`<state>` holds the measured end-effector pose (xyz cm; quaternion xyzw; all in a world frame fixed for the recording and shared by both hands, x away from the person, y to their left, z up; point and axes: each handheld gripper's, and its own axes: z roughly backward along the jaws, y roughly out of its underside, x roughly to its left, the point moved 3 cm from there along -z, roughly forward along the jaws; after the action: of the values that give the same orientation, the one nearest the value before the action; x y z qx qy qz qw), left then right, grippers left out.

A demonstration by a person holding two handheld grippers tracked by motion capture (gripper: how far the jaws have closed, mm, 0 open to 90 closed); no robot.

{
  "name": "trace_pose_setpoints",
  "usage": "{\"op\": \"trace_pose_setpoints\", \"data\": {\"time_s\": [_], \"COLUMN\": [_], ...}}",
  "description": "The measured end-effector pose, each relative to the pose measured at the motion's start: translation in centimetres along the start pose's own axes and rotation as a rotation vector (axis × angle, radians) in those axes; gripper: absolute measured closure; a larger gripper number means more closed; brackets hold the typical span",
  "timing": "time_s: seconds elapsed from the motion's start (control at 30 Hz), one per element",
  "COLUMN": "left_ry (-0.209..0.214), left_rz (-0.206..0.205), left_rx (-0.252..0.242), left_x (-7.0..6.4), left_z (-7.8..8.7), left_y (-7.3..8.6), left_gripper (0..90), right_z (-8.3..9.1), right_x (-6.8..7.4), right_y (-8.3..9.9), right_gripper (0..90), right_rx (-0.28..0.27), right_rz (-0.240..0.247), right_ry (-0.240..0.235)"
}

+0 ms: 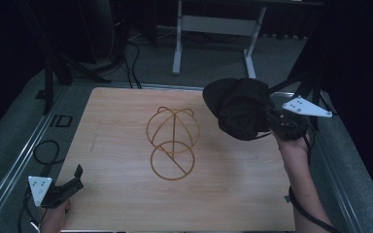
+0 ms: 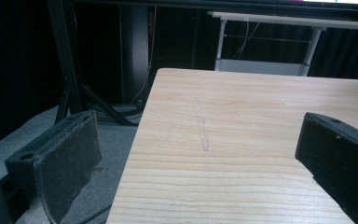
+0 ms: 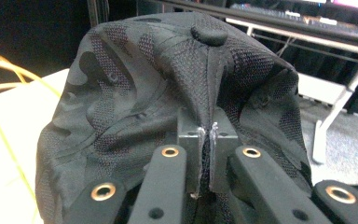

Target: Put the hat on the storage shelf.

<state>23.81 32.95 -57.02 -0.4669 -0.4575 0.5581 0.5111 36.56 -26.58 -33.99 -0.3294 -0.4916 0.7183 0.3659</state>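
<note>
While gripping a pinch of black fabric, holding the black cap (image 1: pixel 240 108) up off the wooden table (image 1: pixel 126 194) near its far right corner, with the right gripper (image 1: pixel 272 119) coming in from the right edge. Showing jaws pressed nearly together in the right gripper view, a thin fold of the cap (image 3: pixel 168 93) caught between them and the crown button facing up toward the top of the frame. Hanging well clear of the boards, brim pointing up and left in the high view. Standing at the middle of the table, the gold wire stand (image 1: pixel 173 143), a domed cage over a ring base with one bar crossing it, apart from the cap and to its left. Peeking in as yellow wire curves at the left edge of the right gripper view (image 3: pixel 0 74). Resting low at the near left corner, the left gripper (image 1: pixel 75 178), held in the left hand (image 1: pixel 53 216), grey plate on top. Spreading wide in the left gripper view, both black jaws far apart with nothing between them, bare wood grain beyond (image 2: pixel 242 140) and a faint scuff line running along it.
</note>
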Motion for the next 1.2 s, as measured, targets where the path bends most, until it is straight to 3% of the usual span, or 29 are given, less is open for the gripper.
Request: {"op": "trace_pose_setpoints", "data": {"time_s": [0.43,0.83,0.87,1.1,1.2], "left_ry": [0.001,0.000,0.002,0.002,0.002], "left_rz": [0.001,0.003,0.003,0.004,0.003], "left_rx": [0.000,0.003,0.003,0.003,0.004], "left_x": [0.0,0.0,0.0,0.1,0.1], "left_z": [0.0,0.0,0.0,0.0,0.0], "left_y": [0.0,0.0,0.0,0.0,0.0], "left_gripper": [0.6,0.6,0.6,0.6,0.6], "right_z": [0.9,0.1,-0.3,-1.1,-1.5], "right_x": [1.5,3.7,4.5,6.0,7.1], "right_y": [-5.0,-5.9,-6.1,-6.4,-6.8], "right_gripper": [86.6,86.5,86.5,86.5,86.5], "right_rx": [-0.059,-0.071,-0.072,-0.083,-0.080], "right_rz": [0.033,0.042,0.046,0.044,0.064], "right_ry": [-0.020,-0.069,-0.088,-0.126,-0.147]}}
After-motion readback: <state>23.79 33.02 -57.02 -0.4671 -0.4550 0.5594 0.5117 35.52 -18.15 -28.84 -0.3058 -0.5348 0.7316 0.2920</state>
